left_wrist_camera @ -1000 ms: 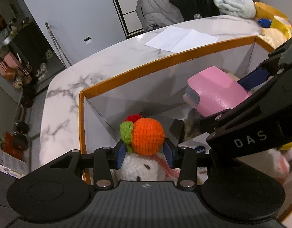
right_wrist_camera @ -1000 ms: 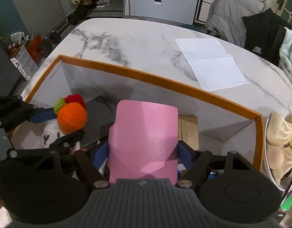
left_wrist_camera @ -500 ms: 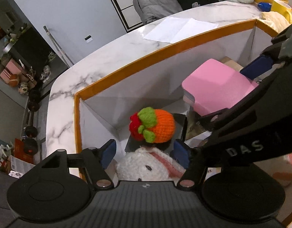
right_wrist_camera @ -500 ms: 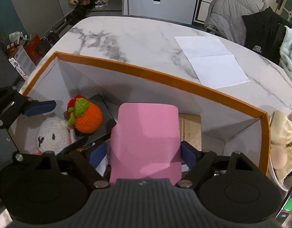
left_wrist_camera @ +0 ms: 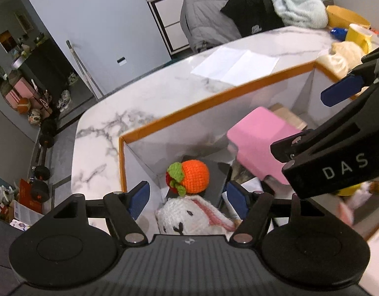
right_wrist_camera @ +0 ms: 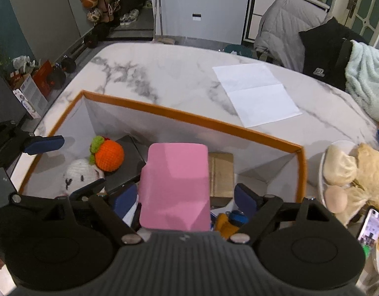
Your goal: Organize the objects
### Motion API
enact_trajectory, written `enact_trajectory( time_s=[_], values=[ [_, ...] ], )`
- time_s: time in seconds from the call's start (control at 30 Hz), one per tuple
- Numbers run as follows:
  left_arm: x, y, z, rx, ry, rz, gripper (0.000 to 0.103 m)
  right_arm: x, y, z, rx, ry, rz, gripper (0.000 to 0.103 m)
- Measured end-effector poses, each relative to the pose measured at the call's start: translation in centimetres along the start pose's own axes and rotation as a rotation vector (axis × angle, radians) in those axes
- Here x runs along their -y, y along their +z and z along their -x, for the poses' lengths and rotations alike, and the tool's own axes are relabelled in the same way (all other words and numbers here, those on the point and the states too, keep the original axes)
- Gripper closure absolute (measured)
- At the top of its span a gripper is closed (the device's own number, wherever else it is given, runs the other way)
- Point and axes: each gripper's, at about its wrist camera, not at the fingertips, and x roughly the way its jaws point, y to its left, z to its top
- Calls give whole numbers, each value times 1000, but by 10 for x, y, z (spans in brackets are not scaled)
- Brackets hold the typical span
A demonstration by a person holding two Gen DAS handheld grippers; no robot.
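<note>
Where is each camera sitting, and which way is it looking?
Left wrist view: sits on the left gripper, looking down into the orange-rimmed box at the crochet orange and white knitted bunny; the right gripper shows at right.
Right wrist view: sits on the right gripper, looking down at the pink block between its opening jaws, untouched; a left gripper finger shows at left.
Both share the box, orange, bunny, pink block and white paper.

A glossy, grey-veined marble tabletop is seen beneath the matt cardboard box; inside it, crocheted yarn toys and a smooth pink block are seen.
</note>
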Motion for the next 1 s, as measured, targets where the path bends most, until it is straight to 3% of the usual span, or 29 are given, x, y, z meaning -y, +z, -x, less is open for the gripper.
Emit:
enact_trajectory(
  time_s=[0.17,0.57,0.63,0.7,1.0],
  values=[
    [3,0,25,36,-21,38,19,3,-9,33,37,-8,-9,16],
    [-10,-37,81,144,-132,307,8,11,-57,111,151,19,-36,8],
    [-8,-45,89,155,-127,318,7,11,-65,118,167,18,-43,6],
    [-7,-54,95,163,-145,333,0,10,-75,126,191,0,-42,6],
    [8,-84,114,183,-116,342,0,-1,-111,148,271,-49,-35,5]
  ],
)
